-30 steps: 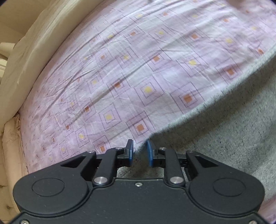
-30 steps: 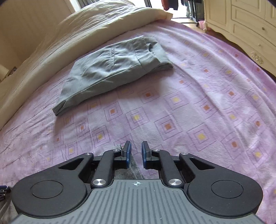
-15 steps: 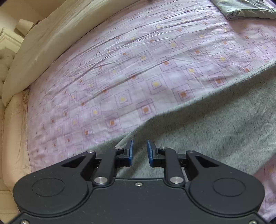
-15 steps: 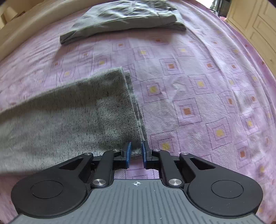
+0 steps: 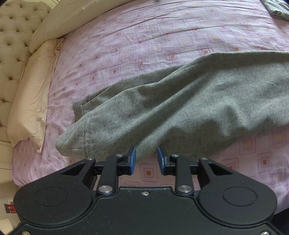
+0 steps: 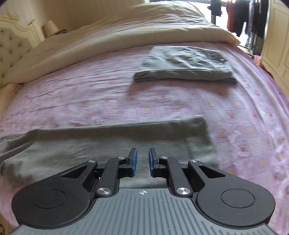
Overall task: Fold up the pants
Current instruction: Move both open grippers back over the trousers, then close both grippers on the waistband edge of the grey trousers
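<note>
Grey speckled pants [image 5: 180, 108] lie lengthwise on the pink patterned bed sheet [image 5: 144, 45], legs laid together with the hems [image 5: 75, 126] at the left. My left gripper [image 5: 146, 159] is open and empty, just off the pants' near edge by the leg ends. In the right wrist view the same pants [image 6: 108, 142] stretch across the frame, their right end [image 6: 204, 141] squared off. My right gripper [image 6: 142, 162] is open and empty over the pants' near edge.
A second, folded grey garment [image 6: 186, 65] lies farther back on the bed; it also shows in the left wrist view [image 5: 276, 7]. Cream duvet [image 6: 117, 41] along the far side, a pillow [image 5: 30, 97] and tufted headboard [image 5: 12, 36] at the left. Cabinets [image 6: 278, 36] at the right.
Both grippers have pulled back from the pants and hold no cloth now. The pants now lie flat on the sheet. The left gripper's jaws stand a little wider.
</note>
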A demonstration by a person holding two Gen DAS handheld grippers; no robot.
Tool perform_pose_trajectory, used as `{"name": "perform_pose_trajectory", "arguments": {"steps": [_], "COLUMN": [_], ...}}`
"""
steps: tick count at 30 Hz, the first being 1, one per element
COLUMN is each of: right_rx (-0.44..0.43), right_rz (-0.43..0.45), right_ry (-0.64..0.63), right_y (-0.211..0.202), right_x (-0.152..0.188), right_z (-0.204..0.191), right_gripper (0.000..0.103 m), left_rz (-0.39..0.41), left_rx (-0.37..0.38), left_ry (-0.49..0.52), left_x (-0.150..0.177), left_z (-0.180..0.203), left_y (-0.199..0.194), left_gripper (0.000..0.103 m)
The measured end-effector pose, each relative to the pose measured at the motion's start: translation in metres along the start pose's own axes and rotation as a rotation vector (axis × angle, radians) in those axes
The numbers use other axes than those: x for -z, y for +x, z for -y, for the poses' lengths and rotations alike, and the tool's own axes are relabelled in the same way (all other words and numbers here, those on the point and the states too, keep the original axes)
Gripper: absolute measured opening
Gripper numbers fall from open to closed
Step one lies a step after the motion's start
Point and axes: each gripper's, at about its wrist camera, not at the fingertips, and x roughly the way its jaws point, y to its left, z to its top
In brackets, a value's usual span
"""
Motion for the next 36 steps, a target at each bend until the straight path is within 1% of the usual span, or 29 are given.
{"name": "perform_pose_trajectory", "arguments": {"steps": [4,7,8,10,11,12,15,16,17,19,20,22,23,24,26,27,29,34,35,36], "right_rx": [-0.106,-0.175,-0.193,-0.229,-0.243,-0.254,-0.302,-0.315,-0.325,-0.340,-0.343,-0.346,-0.347,-0.349,-0.344,-0.340,-0.346,-0.367,-0.387,-0.415], "right_rz": [-0.032,-0.047,-0.047,-0.047,-0.047,-0.047,-0.049,-0.053,-0.056,-0.056,-0.063,-0.092,-0.102,-0.109,-0.132,-0.151,-0.194,-0.288,-0.320,-0.337], "right_ry": [-0.062,-0.121,-0.141,-0.165,-0.173,-0.179,-0.205,-0.214,-0.228,-0.271,-0.290,-0.321,-0.336,-0.358,-0.416,-0.440,-0.487,-0.525,-0.524,-0.530], "right_y": [0.009,0.019,0.020,0.027,0.030,0.034,0.050,0.057,0.065,0.083,0.092,0.108,0.114,0.120,0.134,0.142,0.157,0.178,0.178,0.176], "right_x": [0.002,0.001,0.001,-0.002,-0.003,-0.005,-0.013,-0.016,-0.018,-0.024,-0.026,-0.031,-0.032,-0.034,-0.035,-0.036,-0.034,-0.027,-0.025,-0.022], "right_z": [-0.063,-0.122,-0.147,-0.187,-0.207,-0.226,-0.285,-0.302,-0.320,-0.354,-0.368,-0.393,-0.404,-0.411,-0.427,-0.431,-0.439,-0.449,-0.449,-0.449], "right_gripper": [0.014,0.014,0.014,0.015,0.018,0.022,0.025,0.025,0.025,0.026,0.028,0.031,0.032,0.033,0.035,0.038,0.039,0.039,0.035,0.019], "left_rz": [0.040,0.076,0.087,0.114,0.126,0.135,0.153,0.150,0.136,0.091,0.072,0.018,-0.014,-0.038,-0.068,-0.072,-0.080,-0.104,-0.105,-0.106], "left_rx": [0.019,0.039,0.047,0.062,0.069,0.075,0.081,0.079,0.086,0.125,0.150,0.240,0.293,0.326,0.354,0.361,0.393,0.486,0.503,0.515], "left_ry": [-0.003,0.011,0.012,0.007,0.001,-0.004,-0.017,-0.029,-0.044,-0.081,-0.099,-0.115,-0.109,-0.096,-0.053,-0.036,-0.016,-0.035,-0.043,-0.049], "left_x": [0.008,0.008,0.006,0.003,0.001,-0.001,-0.005,-0.006,-0.007,-0.009,-0.009,-0.009,-0.008,-0.008,-0.005,-0.004,-0.002,0.001,0.002,0.003], "left_z": [-0.033,-0.062,-0.074,-0.100,-0.114,-0.127,-0.167,-0.180,-0.191,-0.212,-0.220,-0.231,-0.234,-0.234,-0.230,-0.229,-0.228,-0.238,-0.241,-0.243], "left_y": [0.007,0.018,0.022,0.031,0.036,0.042,0.061,0.069,0.078,0.096,0.103,0.117,0.124,0.130,0.139,0.140,0.143,0.149,0.149,0.150], "left_gripper": [0.039,0.039,0.040,0.046,0.050,0.052,0.052,0.053,0.056,0.058,0.058,0.059,0.060,0.061,0.061,0.061,0.061,0.061,0.061,0.061]}}
